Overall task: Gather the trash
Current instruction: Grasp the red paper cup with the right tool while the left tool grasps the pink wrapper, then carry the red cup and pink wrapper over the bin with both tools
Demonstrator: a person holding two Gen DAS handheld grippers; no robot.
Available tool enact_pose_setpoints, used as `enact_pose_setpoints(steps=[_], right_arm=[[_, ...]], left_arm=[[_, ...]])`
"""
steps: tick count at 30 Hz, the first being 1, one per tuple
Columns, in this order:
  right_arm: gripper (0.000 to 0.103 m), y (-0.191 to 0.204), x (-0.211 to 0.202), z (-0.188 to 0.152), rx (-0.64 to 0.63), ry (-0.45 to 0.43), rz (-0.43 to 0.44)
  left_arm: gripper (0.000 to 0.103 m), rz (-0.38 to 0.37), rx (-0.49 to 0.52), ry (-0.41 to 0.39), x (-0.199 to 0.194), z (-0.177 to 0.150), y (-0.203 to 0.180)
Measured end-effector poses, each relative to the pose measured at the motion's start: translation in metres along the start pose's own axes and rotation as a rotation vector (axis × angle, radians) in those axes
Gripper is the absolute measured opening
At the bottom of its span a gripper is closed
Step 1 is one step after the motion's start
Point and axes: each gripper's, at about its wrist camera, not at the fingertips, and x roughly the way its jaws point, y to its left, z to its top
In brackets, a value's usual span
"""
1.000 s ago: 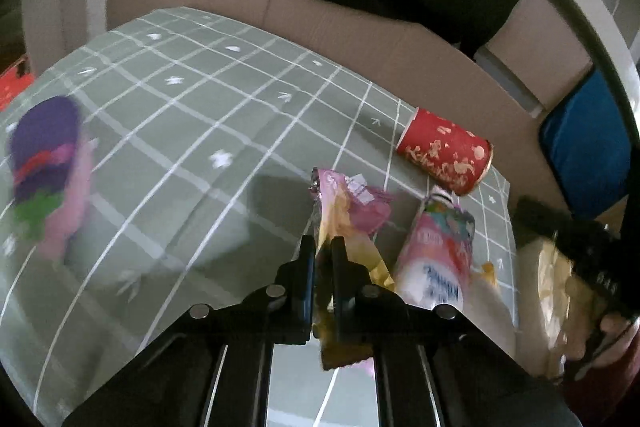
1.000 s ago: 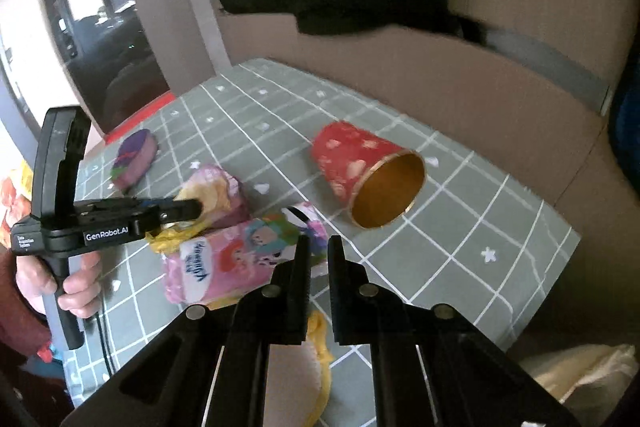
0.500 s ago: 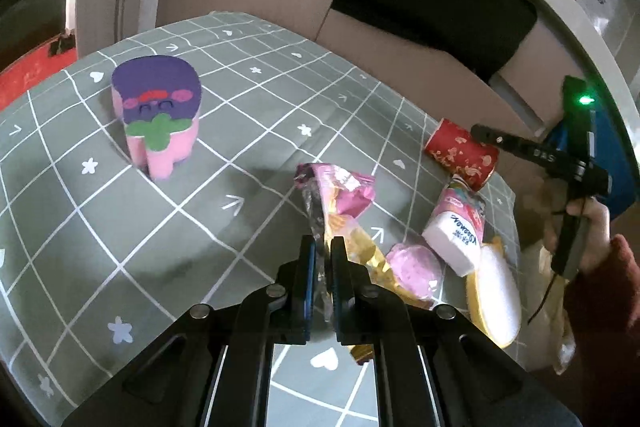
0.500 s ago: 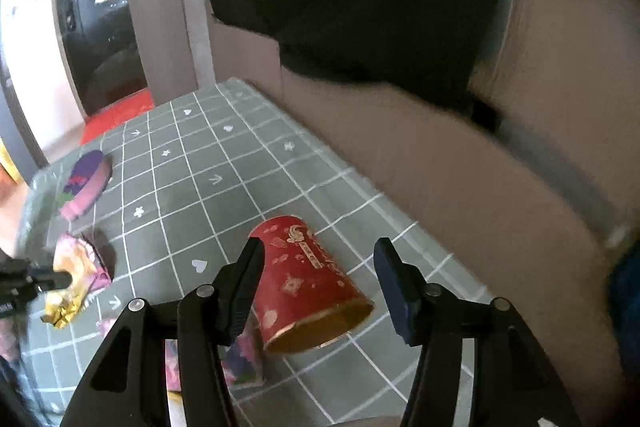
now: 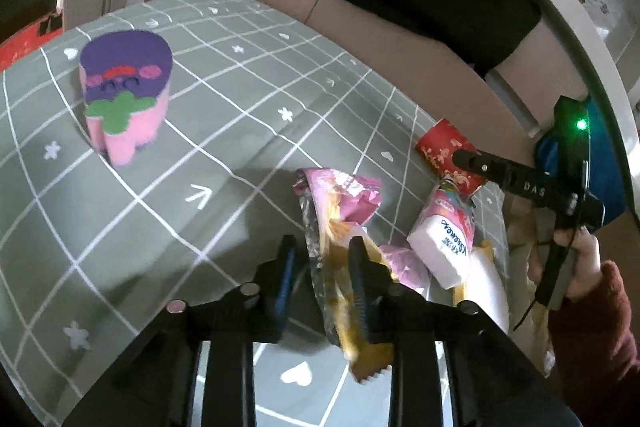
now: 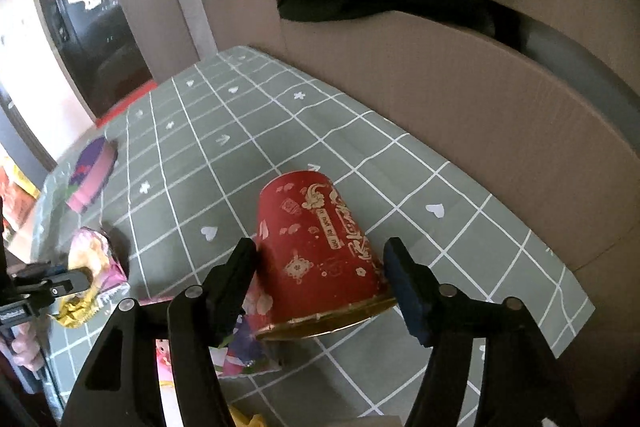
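Scene: We're at a grey grid cloth point(image 5: 224, 131), clearing trash with a gripper in each hand.
R gripper point(image 6: 320, 259): jaws wide and opening, straddling the red cup point(image 6: 320, 247). Left pad looks at or just off the cup wall, right pad just clear. No squeeze yet, as we read it.
Cup: lies on its side directly ahead at 12 o'clock, between the fingers. Long axis runs roughly 11 to 5, base away from us, gold rim point(image 6: 324, 323) toward the wrist.
Key relation: fingers sit either side of the cup wall near the rim end, across its axis, so we judge closing alone would take it. R hand is plainly the nearer.
L gripper point(image 5: 320, 259): jaws opening, narrow gap. Wrapper point(image 5: 340, 211) stands between them, resting against the right finger, clear of the left. Looks like a release.
Wrapper: pink and gold foil, long axis 12 to 6 along the fingers, tail hanging past them.
Other trash: tissue pack point(image 5: 444, 239) at 2 o'clock from L gripper, touching the cup in L view. Purple-pink sponge point(image 5: 124, 99) at 10 o'clock, well apart.
Writing: tissue pack reads "Kleenex". R gripper body in L view shows "DAS". Cup has gold Chinese characters and ornaments, too small for us to read.
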Motion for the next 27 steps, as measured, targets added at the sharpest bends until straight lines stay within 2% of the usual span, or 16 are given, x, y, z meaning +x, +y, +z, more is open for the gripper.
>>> enact_pose_setpoints(steps=[3,6,8,16,21,27], right_arm=[[0.068,0.007,0.004,-0.003,-0.05,0.044,-0.031],[0.068,0.008,0.006,-0.009,-0.06,0.077,-0.071],[0.06,0.007,-0.008,-0.012,-0.023,0.03,-0.083],[0.059,0.033,-0.078,-0.035,0.046,-0.136,-0.1],[0.059,0.057,-0.131,-0.064,0.073,-0.236,-0.109],[0.059,0.064,-0.184,-0.098,0.139,-0.34,-0.111]], left_arm=[[0.028,0.011,-0.004,0.003,0.003,0.001,-0.005],[0.014,0.003,-0.013,0.003,0.002,0.002,-0.008],[0.011,0.012,0.015,-0.034,-0.006,0.004,-0.014],[0.008,0.051,0.107,-0.204,-0.047,0.006,-0.051],[0.007,0.048,0.158,-0.264,-0.07,-0.001,-0.072],[0.007,0.032,0.225,-0.331,-0.098,-0.008,-0.101]])
